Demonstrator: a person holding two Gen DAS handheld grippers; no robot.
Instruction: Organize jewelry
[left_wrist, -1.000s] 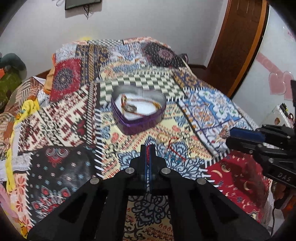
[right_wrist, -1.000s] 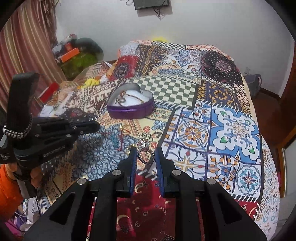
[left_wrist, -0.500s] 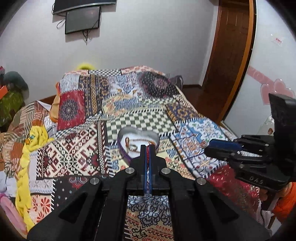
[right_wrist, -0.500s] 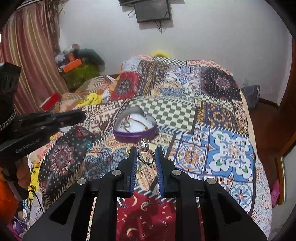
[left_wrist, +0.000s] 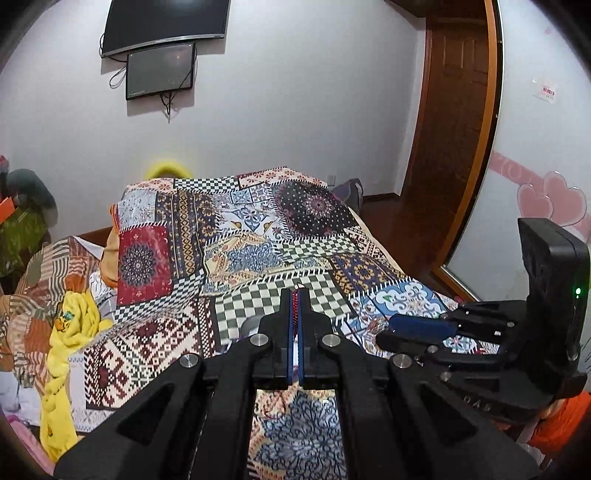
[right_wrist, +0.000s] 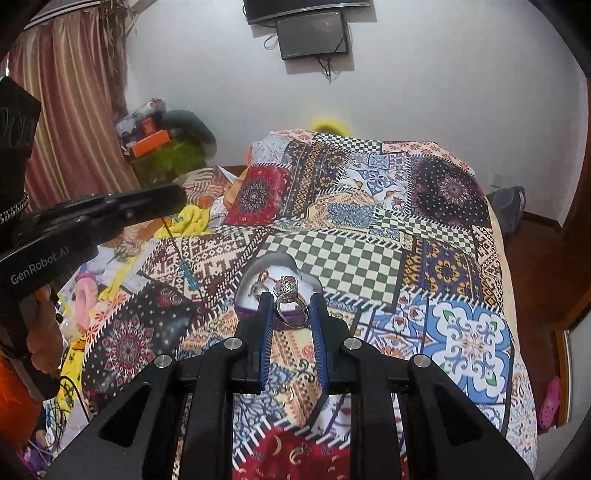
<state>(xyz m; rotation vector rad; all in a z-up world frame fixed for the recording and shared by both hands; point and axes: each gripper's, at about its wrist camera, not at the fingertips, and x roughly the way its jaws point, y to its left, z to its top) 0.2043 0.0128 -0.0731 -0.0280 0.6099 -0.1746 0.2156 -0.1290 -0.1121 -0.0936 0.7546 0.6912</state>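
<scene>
You have lifted both claws higher above the heart box (right_wrist: 258, 280). Your right claw (right_wrist: 291, 312) pinches the ring (right_wrist: 290, 301) just above that box, ready to drop in. Your left claw (left_wrist: 294, 317) squeezes a red string (left_wrist: 294, 306) nearby.

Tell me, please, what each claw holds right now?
Left claw: shut on a red cord bracelet.
Right claw: shut on a silver gemstone ring.

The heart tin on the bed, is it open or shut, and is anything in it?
Open: no lid covers the tin, and its white inside shows a gold chain. The ring is outside it, between the right gripper's fingers.
</scene>
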